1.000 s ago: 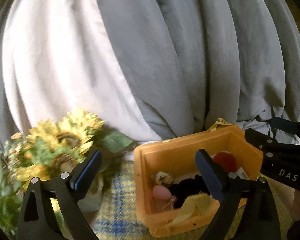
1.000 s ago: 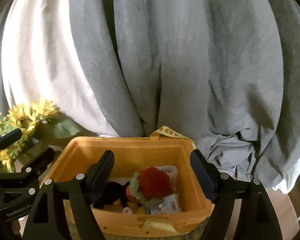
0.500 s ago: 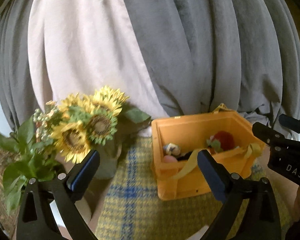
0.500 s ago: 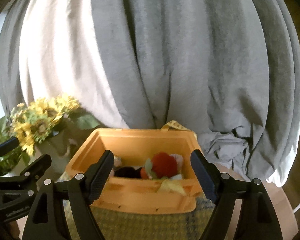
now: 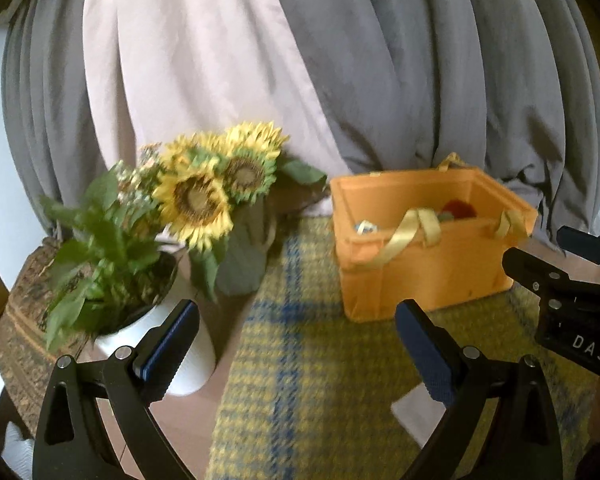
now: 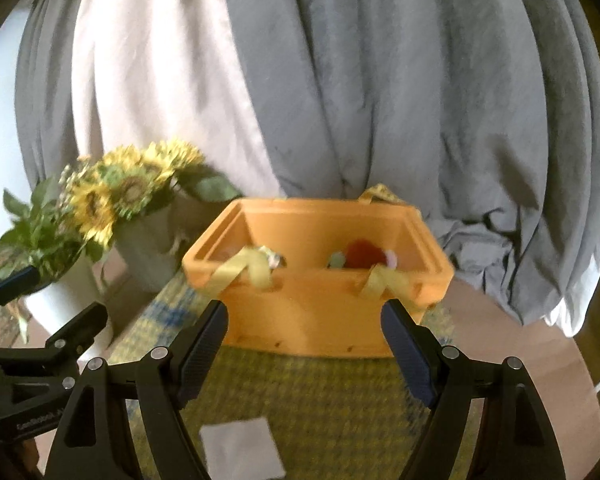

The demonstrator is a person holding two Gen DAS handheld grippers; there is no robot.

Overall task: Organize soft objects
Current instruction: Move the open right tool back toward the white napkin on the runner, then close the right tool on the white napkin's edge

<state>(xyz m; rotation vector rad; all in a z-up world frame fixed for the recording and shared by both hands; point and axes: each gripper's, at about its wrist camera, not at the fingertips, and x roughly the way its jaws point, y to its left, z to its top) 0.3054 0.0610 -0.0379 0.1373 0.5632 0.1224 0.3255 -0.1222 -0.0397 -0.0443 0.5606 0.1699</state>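
An orange bin (image 5: 428,268) (image 6: 320,312) stands on a yellow and blue plaid cloth (image 5: 312,392) (image 6: 324,400). Inside it I see a red plush toy (image 6: 364,254) (image 5: 458,208) and a few other small soft items, mostly hidden by the bin wall. Yellow ribbon (image 6: 248,270) (image 5: 404,236) hangs over the near rim. My left gripper (image 5: 296,344) is open and empty, back from the bin to its left. My right gripper (image 6: 304,348) is open and empty, just in front of the bin. A flat grey square (image 6: 242,452) (image 5: 420,416) lies on the cloth below it.
A sunflower bouquet in a grey vase (image 5: 220,188) (image 6: 132,196) and a leafy plant in a white pot (image 5: 112,256) (image 6: 40,240) stand left of the bin. Grey and white curtains (image 5: 340,60) (image 6: 340,80) hang behind. A woven mat (image 5: 24,280) lies far left.
Both grippers have pulled back and up from the bin, which now looks smaller and farther. The plaid cloth, grey square and white pot have come into view. Both grippers stay open.
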